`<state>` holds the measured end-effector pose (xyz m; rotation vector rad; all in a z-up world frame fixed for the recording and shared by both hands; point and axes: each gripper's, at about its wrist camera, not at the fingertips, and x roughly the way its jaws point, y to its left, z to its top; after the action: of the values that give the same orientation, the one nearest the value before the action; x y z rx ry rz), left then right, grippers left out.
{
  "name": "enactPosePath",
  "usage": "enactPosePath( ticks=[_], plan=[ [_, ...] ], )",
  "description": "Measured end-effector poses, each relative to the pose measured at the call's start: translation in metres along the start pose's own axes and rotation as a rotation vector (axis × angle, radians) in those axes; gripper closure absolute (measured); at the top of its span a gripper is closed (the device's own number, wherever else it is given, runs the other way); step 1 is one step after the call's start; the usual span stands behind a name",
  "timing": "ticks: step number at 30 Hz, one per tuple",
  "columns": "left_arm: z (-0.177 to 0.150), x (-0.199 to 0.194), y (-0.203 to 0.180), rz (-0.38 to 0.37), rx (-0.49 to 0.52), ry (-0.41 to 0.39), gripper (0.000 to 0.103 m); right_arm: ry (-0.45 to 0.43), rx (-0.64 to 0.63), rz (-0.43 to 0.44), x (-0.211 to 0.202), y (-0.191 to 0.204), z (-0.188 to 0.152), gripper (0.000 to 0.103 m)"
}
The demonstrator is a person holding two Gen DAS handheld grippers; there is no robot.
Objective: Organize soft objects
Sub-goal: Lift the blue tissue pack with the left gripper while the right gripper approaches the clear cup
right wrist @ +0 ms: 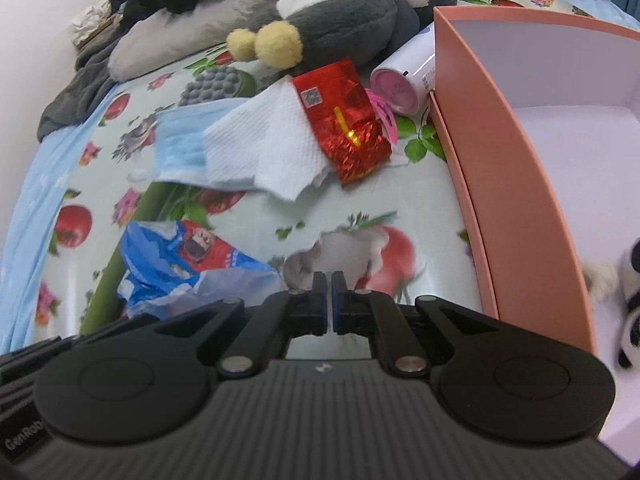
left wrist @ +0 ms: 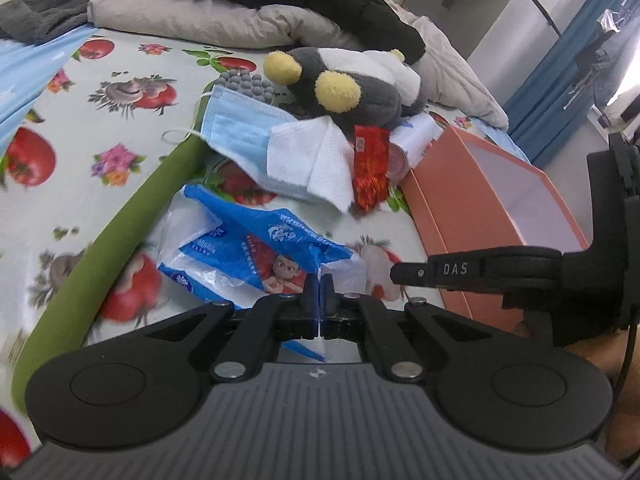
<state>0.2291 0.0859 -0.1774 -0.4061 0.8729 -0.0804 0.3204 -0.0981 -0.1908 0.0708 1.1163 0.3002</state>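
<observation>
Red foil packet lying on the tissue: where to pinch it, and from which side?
Pinch the crimped near end of the red foil packet, coming from the open bedsheet side. That end overhangs the white tissue and is flat and thin; the far end butts against the plush toy and the pink-capped bottle.

Bare sheet (right wrist: 420, 200) between tissue pack (right wrist: 188, 264) and orange box (right wrist: 500, 184) passable; clutter pile (right wrist: 280, 140) blocks beyond.

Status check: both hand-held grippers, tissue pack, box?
Left hand-held gripper shut on blue tissue pack. Right hand-held gripper shut, empty. Orange box open, unobstructed.
</observation>
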Motion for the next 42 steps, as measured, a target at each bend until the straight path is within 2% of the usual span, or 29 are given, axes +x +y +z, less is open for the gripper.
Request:
enactPosePath(
  ticks=[10, 14, 16, 22, 27, 28, 29, 30, 31, 32, 33, 35, 38, 40, 42],
  plan=[
    [-0.051, -0.046, 0.006, 0.001, -0.051, 0.024, 0.102, 0.001, -0.054, -0.010, -0.043, 0.012, -0.055, 0.097],
    [-0.070, -0.063, 0.014, 0.016, -0.068, 0.031, 0.102, 0.019, -0.066, -0.002, -0.053, 0.014, -0.081, 0.097],
    [-0.078, -0.072, 0.018, 0.055, -0.071, 0.031, 0.102, 0.031, -0.063, 0.011, -0.056, 0.013, -0.094, 0.097],
    [-0.094, -0.088, 0.043, 0.130, -0.155, 0.059, 0.102, 0.049, -0.082, 0.004, -0.061, 0.009, -0.122, 0.095],
    [-0.108, -0.104, 0.050, 0.101, -0.235, 0.042, 0.101, 0.060, -0.047, 0.035, -0.063, -0.003, -0.131, 0.094],
    [-0.110, -0.106, 0.051, 0.098, -0.257, 0.039, 0.098, 0.064, -0.042, 0.044, -0.064, -0.005, -0.132, 0.092],
    [-0.111, -0.110, 0.052, 0.090, -0.283, 0.036, 0.088, 0.066, -0.041, 0.051, -0.065, -0.006, -0.133, 0.090],
    [-0.112, -0.114, 0.054, 0.077, -0.315, 0.026, 0.070, 0.068, -0.045, 0.054, -0.066, -0.006, -0.133, 0.077],
    [-0.113, -0.117, 0.055, 0.071, -0.336, 0.013, 0.060, 0.065, -0.048, 0.058, -0.067, -0.006, -0.134, 0.059],
    [-0.114, -0.120, 0.055, 0.066, -0.354, -0.006, 0.052, 0.058, -0.050, 0.063, -0.068, -0.006, -0.135, 0.052],
    [-0.114, -0.123, 0.055, 0.060, -0.366, -0.023, 0.051, 0.050, -0.055, 0.069, -0.070, -0.005, -0.136, 0.050],
    [-0.112, -0.122, 0.054, 0.063, -0.391, -0.026, 0.048, 0.048, -0.085, 0.068, -0.069, -0.003, -0.136, 0.051],
    [-0.109, -0.117, 0.055, 0.088, -0.446, -0.038, 0.047, 0.031, -0.143, 0.033, -0.065, 0.003, -0.136, 0.051],
    [-0.105, -0.114, 0.057, 0.115, -0.509, -0.053, 0.047, 0.020, -0.183, 0.028, -0.063, 0.007, -0.133, 0.052],
    [-0.100, -0.108, 0.061, 0.108, -0.577, -0.055, 0.047, 0.012, -0.213, 0.024, -0.060, 0.009, -0.130, 0.052]
  ],
)
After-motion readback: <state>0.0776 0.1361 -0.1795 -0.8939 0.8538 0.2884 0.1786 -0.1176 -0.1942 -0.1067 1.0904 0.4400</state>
